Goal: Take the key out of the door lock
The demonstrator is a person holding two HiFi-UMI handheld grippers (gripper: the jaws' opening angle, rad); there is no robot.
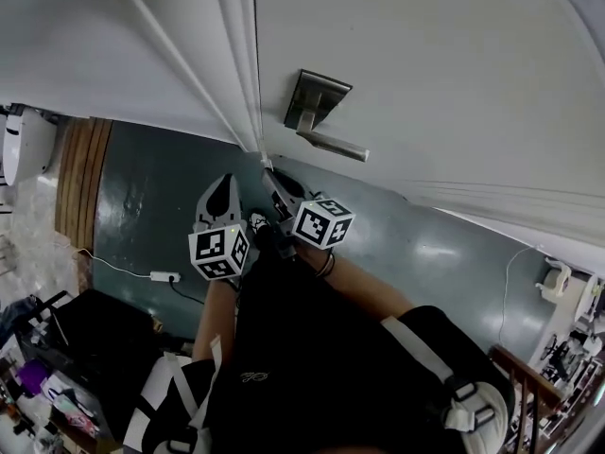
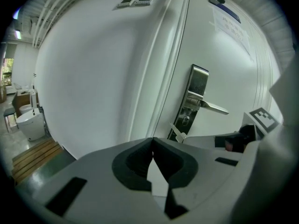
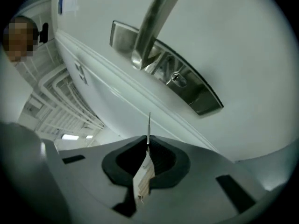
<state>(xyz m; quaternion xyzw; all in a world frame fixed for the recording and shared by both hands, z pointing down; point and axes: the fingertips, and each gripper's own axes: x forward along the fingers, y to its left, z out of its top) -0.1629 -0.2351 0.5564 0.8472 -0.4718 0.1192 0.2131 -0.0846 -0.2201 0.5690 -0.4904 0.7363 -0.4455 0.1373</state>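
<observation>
Right gripper view — right gripper (image 3: 148,143) pinches key (image 3: 149,125), clear of lock (image 3: 176,79).

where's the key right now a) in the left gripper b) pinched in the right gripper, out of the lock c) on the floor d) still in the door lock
b: the right gripper is shut on the key, whose blade sticks out clear of the keyhole in the door.

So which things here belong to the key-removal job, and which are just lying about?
Job: key, clamped in right gripper; door lock; door handle.
Lying about: toilet; power strip; wooden slats.
</observation>
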